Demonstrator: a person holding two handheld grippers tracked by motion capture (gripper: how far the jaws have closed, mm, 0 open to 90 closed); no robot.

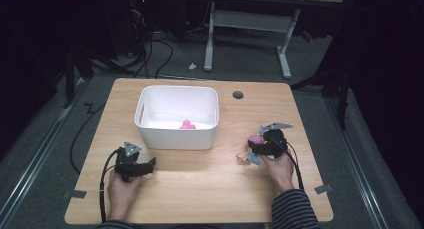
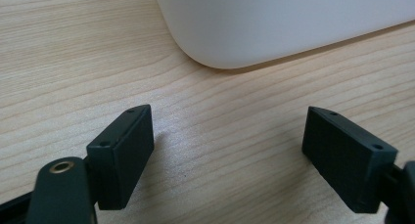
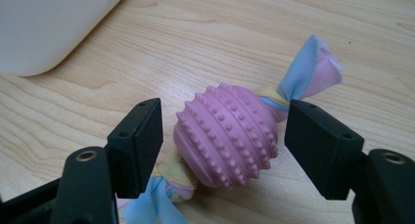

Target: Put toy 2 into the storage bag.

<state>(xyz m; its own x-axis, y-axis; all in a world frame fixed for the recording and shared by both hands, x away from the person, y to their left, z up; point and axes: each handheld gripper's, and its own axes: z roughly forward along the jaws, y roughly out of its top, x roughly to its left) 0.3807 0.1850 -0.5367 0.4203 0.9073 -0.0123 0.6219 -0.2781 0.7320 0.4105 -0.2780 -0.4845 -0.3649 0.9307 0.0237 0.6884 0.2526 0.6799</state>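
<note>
From above, the right claw (image 1: pixel 254 150) sits over a pink ball toy (image 1: pixel 254 140) on the table (image 1: pixel 210 184), right of the white bin (image 1: pixel 177 138); the left claw (image 1: pixel 149 164) rests near the bin's front. The left gripper view shows wide, empty jaws facing the bin's corner (image 2: pixel 230 43). The right gripper view shows the jaws partly spread either side of the toy (image 3: pixel 227 133), pads not touching it.

We see the bin (image 1: pixel 177 134) mid-worktop (image 1: pixel 210 184), a small toy (image 1: pixel 187 125) inside; the knobbed ball toy (image 3: pixel 226 134) lies right of it, between the right tool's (image 3: pixel 222 145) jaws.
</note>
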